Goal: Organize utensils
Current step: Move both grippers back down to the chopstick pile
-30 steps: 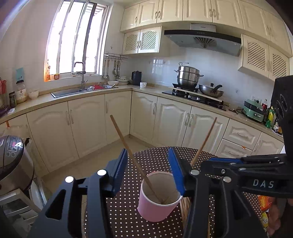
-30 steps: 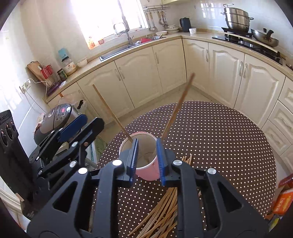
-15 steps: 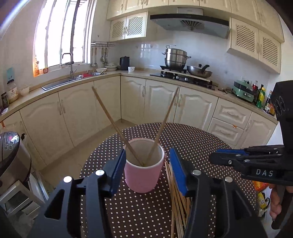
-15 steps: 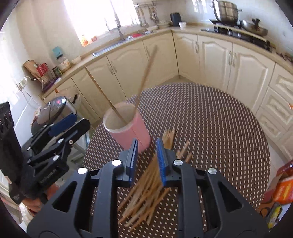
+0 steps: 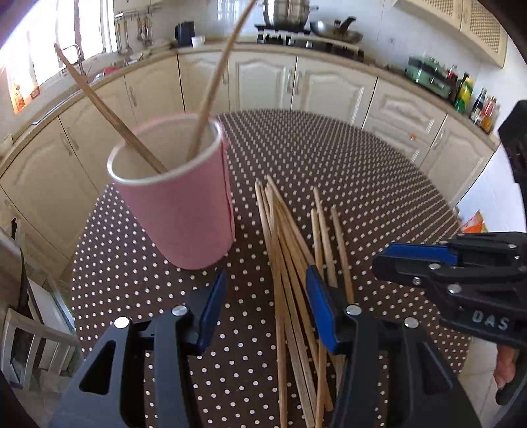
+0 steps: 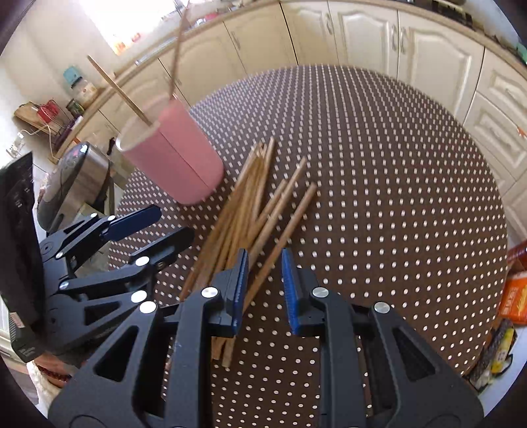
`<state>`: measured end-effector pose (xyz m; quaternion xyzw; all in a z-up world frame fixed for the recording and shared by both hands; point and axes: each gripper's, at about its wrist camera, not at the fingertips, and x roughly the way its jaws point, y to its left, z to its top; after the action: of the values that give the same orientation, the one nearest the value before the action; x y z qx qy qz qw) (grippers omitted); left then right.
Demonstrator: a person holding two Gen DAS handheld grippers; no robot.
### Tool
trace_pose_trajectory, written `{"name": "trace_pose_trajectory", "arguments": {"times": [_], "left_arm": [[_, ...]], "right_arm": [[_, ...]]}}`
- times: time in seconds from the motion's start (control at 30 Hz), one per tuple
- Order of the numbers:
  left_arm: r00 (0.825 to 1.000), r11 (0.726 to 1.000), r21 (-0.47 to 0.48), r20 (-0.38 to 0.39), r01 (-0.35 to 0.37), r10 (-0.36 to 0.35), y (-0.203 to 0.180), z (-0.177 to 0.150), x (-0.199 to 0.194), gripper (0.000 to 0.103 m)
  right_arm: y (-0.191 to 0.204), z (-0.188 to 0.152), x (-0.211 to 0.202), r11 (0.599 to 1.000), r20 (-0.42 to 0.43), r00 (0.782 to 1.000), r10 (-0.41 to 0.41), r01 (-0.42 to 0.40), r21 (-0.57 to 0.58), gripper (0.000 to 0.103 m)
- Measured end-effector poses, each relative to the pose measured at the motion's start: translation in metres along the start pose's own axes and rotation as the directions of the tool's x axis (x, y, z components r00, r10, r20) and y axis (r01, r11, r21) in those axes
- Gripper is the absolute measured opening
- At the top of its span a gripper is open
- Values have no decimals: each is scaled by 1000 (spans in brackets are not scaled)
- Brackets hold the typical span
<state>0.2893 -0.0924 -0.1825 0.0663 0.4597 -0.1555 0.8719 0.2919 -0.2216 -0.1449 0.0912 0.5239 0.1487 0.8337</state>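
Observation:
A pink cup (image 5: 178, 194) stands on the dotted round table (image 5: 346, 164) and holds two wooden chopsticks (image 5: 108, 108). It also shows in the right wrist view (image 6: 174, 154). A pile of several loose chopsticks (image 5: 293, 260) lies right of the cup, also seen in the right wrist view (image 6: 250, 210). My left gripper (image 5: 266, 303) is open and empty, low over the near ends of the pile. My right gripper (image 6: 263, 286) is open and empty, just above the pile's near end; it shows at the right in the left wrist view (image 5: 461, 263).
A rice cooker (image 6: 69, 177) stands left of the table, below its edge. Cream kitchen cabinets (image 5: 263, 79) run behind the table. A stove with pots (image 5: 296, 19) is on the far counter. Snack packets (image 6: 513, 293) lie at the right of the table.
Both grippers have come down and tilted toward the table. The right gripper released a chopstick into the cup a second ago and now hovers over the pile.

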Motion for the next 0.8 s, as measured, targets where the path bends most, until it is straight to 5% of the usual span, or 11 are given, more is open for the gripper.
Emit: {"name": "trace_pose_trajectory", "arguments": {"times": [0.27,0.8], "left_arm": [[995,1000,-20,-102,-20,18,1,-4,42,50],[989,989,-144,-142,20,-41,44,6,53,49]], "right_arm": [[1,-2,24,1000,-49,999,13,-13,9,22],[14,22,58,1000,-98,995,-6,8,18,22]]}}
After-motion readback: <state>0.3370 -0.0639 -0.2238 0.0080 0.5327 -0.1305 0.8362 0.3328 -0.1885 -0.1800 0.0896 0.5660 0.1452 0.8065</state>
